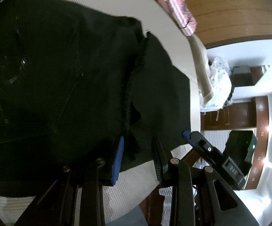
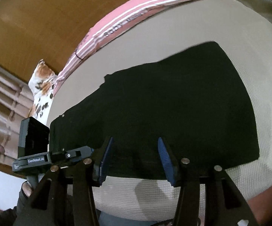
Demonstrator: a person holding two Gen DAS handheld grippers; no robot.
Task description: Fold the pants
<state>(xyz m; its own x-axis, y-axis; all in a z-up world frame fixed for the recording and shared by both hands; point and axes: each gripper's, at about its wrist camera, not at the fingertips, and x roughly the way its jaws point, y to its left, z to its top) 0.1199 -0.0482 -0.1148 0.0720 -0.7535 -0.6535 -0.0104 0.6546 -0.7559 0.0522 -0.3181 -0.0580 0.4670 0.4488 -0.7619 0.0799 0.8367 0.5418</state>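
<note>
Black pants lie spread on a white bed. A raised seam ridge in the cloth runs down into my left gripper, whose jaws stand narrow with a bunch of that fabric between them. The right wrist view shows the pants as a flat dark shape. There my left gripper sits at their near left corner. My right gripper hovers over the near edge with its blue pads wide apart and nothing gripped. In the left wrist view the right gripper shows beside the pants' right edge.
A pink striped pillow lies along the far side of the bed, with a floral pillow and a wooden headboard behind. A white patterned cloth hangs past the bed. A person's hand holds the left tool.
</note>
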